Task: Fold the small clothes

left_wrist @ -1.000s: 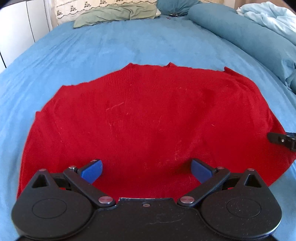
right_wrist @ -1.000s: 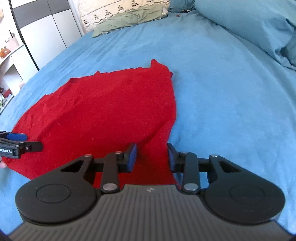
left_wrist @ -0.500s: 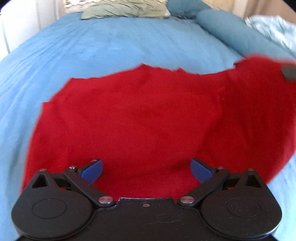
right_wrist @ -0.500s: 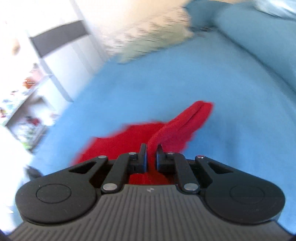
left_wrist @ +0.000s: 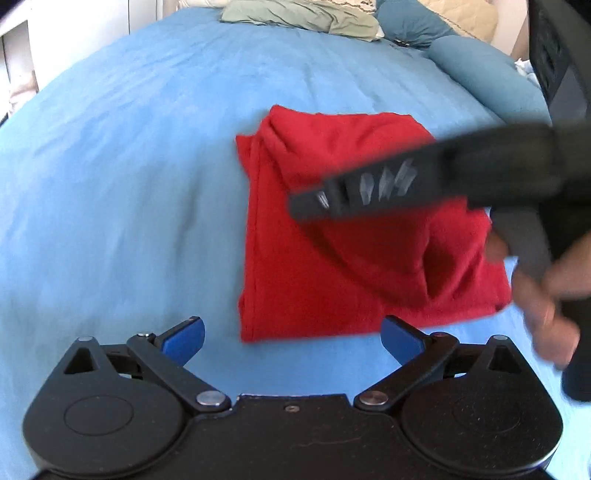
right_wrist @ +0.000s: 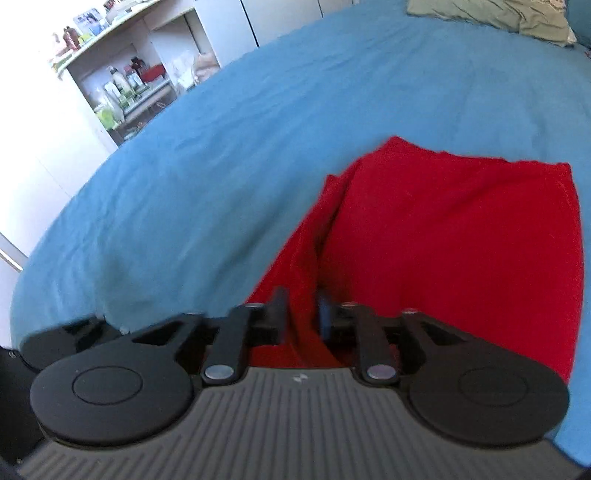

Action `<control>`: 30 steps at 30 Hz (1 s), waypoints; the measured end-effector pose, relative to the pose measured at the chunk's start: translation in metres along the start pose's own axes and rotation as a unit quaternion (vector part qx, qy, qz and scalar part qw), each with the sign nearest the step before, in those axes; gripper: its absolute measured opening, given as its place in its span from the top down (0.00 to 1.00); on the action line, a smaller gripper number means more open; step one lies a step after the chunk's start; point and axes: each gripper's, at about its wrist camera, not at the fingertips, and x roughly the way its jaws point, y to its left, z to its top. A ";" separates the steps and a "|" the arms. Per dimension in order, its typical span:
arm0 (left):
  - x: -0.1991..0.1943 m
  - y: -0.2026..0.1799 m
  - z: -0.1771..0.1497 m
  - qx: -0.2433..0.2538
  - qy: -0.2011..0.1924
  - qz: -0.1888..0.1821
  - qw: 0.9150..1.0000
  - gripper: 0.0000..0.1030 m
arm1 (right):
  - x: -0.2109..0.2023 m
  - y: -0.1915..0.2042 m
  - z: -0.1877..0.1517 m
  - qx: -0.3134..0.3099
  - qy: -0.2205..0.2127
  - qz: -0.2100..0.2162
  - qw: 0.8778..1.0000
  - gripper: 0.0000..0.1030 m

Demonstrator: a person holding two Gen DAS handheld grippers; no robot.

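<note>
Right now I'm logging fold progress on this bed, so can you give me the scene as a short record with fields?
surface: blue bedsheet
garment: red knit garment, doubled over into a rough rectangle, layers uneven at its left edge
left gripper: fingers wide apart, holding nothing, just short of the garment's near edge
right gripper: fingers nearly closed, a fold of the red fabric between them
background: green pillow at the head of the bed
fold state: partly done, not yet neat

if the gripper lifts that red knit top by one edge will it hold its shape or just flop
Probably flop: the red knit garment already lies in soft creased layers on the blue bedspread. It bunches between the right hand-held gripper jaws, so it looks thin and light. The fold would likely slump open.
</note>
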 end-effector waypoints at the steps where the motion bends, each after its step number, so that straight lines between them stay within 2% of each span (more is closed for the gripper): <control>1: -0.002 0.001 -0.003 0.001 -0.004 -0.007 1.000 0.00 | -0.008 -0.001 0.000 0.001 -0.009 0.013 1.000 0.24; 2: -0.005 0.001 -0.006 0.004 -0.010 -0.013 1.000 0.00 | -0.023 -0.003 0.001 0.000 -0.029 0.025 0.999 0.17; 4: -0.011 -0.002 -0.008 0.008 -0.023 -0.022 0.999 0.00 | -0.051 -0.008 0.004 -0.006 -0.067 0.024 0.997 0.11; 8: -0.023 -0.012 -0.005 0.001 -0.062 -0.049 0.997 0.02 | -0.106 -0.038 -0.010 -0.001 -0.116 -0.022 0.993 0.08; 13: -0.019 -0.031 0.012 -0.016 -0.078 -0.073 0.994 0.12 | -0.134 -0.084 -0.065 0.032 -0.116 -0.100 0.988 0.07; 18: -0.005 -0.035 0.034 -0.055 -0.079 -0.072 0.993 0.20 | -0.140 -0.110 -0.124 0.073 -0.103 -0.109 0.986 0.07; 19: -0.003 -0.033 0.036 -0.066 -0.078 -0.073 0.992 0.26 | -0.139 -0.110 -0.133 0.079 -0.102 -0.109 0.986 0.07; 21: 0.001 -0.029 0.042 -0.080 -0.068 -0.069 0.992 0.49 | -0.133 -0.108 -0.146 0.088 -0.097 -0.103 0.986 0.07; 22: 0.005 -0.028 0.045 -0.074 -0.057 -0.057 0.994 0.76 | -0.129 -0.107 -0.151 0.091 -0.095 -0.102 0.986 0.07; 23: 0.007 -0.024 0.045 -0.067 -0.045 -0.042 0.996 0.84 | -0.127 -0.107 -0.155 0.093 -0.093 -0.101 0.986 0.07; 28: 0.006 0.020 0.026 -0.073 -0.025 -0.016 0.997 0.85 | -0.118 -0.102 -0.161 0.086 -0.087 -0.087 0.989 0.07; 30: 0.011 0.031 0.016 -0.079 -0.015 -0.018 0.997 0.85 | -0.113 -0.098 -0.160 0.079 -0.082 -0.087 0.990 0.07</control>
